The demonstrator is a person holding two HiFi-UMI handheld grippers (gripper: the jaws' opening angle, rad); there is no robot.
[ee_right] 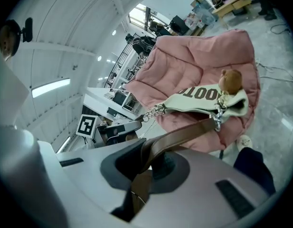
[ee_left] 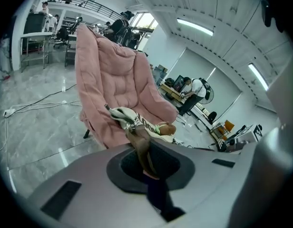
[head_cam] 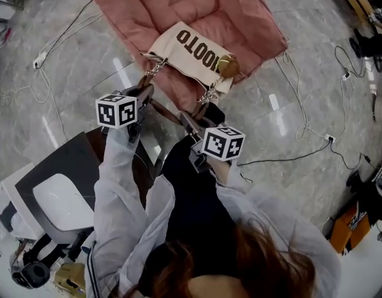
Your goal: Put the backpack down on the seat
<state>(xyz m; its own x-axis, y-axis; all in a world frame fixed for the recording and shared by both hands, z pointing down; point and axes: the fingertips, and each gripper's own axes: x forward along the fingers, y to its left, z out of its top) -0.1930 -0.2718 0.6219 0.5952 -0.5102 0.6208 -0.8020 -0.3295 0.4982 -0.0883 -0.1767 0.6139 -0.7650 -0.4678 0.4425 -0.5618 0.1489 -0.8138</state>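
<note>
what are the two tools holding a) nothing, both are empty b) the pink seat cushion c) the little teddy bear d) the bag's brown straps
d: the left tool and the right tool are each shut on a brown strap that leads to the cream bag.

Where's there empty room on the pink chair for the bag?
Bare: the pink cushion behind the bag, toward the chair back. Crowded: the front edge, with bag, teddy charm, brown straps, left tool and right tool. Cables cross the floor beside it.

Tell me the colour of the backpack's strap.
Brown; the strap shows best in the right gripper view.
</note>
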